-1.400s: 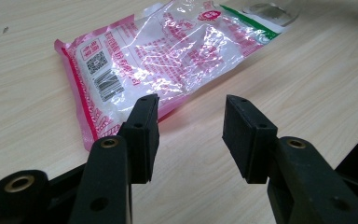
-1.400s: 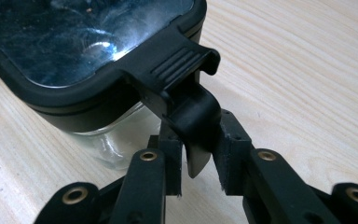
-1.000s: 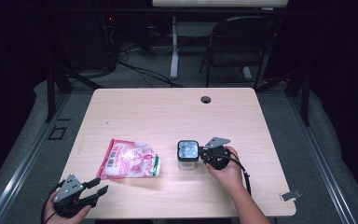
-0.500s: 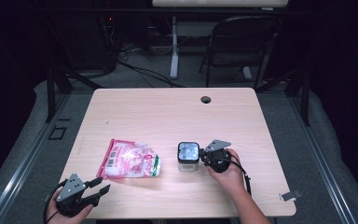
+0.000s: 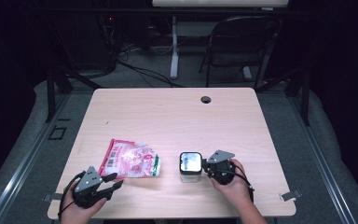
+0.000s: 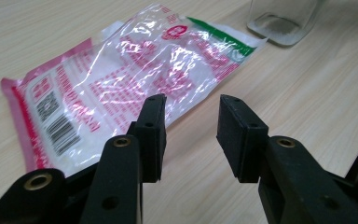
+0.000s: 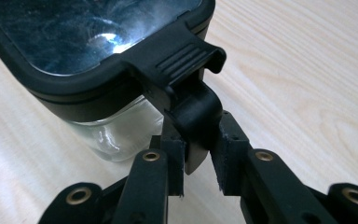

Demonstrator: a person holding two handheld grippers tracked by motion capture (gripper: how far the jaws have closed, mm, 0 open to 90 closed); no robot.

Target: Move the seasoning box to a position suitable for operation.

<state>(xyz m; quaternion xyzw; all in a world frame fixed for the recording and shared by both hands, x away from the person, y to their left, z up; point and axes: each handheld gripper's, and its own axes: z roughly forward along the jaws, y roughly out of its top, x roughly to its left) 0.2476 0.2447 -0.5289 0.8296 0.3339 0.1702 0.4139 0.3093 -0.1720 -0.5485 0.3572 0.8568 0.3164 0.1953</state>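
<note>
Left gripper (image 5: 114,182) sat at the table's (image 5: 177,112) near edge, jaws parted and just closing, nothing between them, at the pink packet's (image 5: 130,158) near corner. Right gripper (image 7: 199,161) clenched the latch (image 7: 189,88) of the glass jar (image 5: 190,166), mid-table right.

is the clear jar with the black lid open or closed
Closed: the black lid sits flat on the clear square jar, its latch folded down the side.

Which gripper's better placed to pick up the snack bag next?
Left. The left gripper sits at the near edge of the pink bag, jaws apart and just closing, nothing between them yet. The right gripper is busy: its jaws sit around the latch of the clear container.
</note>
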